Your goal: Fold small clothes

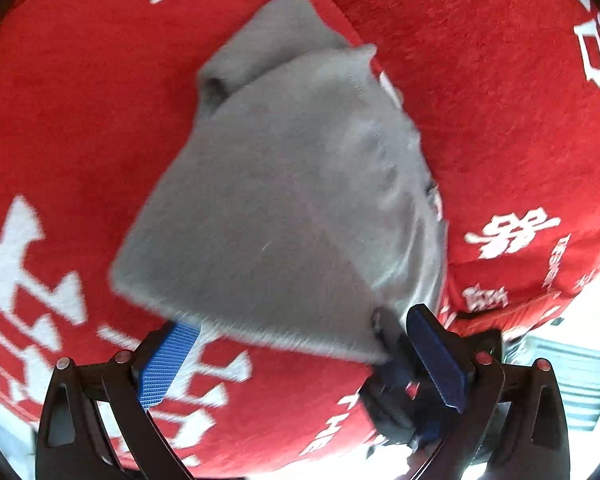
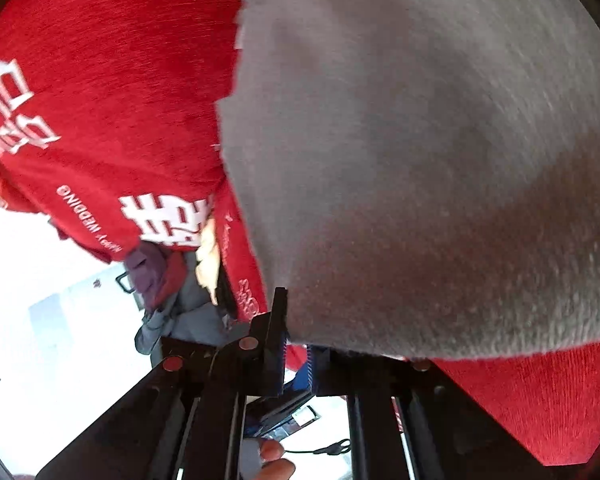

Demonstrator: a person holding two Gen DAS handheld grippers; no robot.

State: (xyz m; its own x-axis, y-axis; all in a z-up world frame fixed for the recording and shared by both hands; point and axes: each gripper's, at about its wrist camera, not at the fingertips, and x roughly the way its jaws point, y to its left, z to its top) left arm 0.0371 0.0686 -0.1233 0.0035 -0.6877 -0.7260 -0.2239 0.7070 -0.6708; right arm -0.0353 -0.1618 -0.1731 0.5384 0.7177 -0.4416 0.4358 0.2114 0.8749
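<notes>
A small grey garment (image 1: 284, 184) lies partly folded on a red cloth with white lettering (image 1: 80, 128). My left gripper (image 1: 300, 344) is wide open, its blue-padded fingers (image 1: 168, 360) on either side of the garment's near edge, which hangs between them. In the left wrist view the right gripper's black tip holds the garment's near right corner. In the right wrist view the grey garment (image 2: 420, 160) fills the frame, lifted and blurred. My right gripper (image 2: 298, 344) is shut on its lower edge.
The red cloth (image 2: 100, 100) covers the whole work surface and drapes over its edge. Beyond the edge are a bright white floor (image 2: 40, 300), a pile of grey and purple clothes (image 2: 168, 300) and a thumb (image 2: 276, 464) at the bottom.
</notes>
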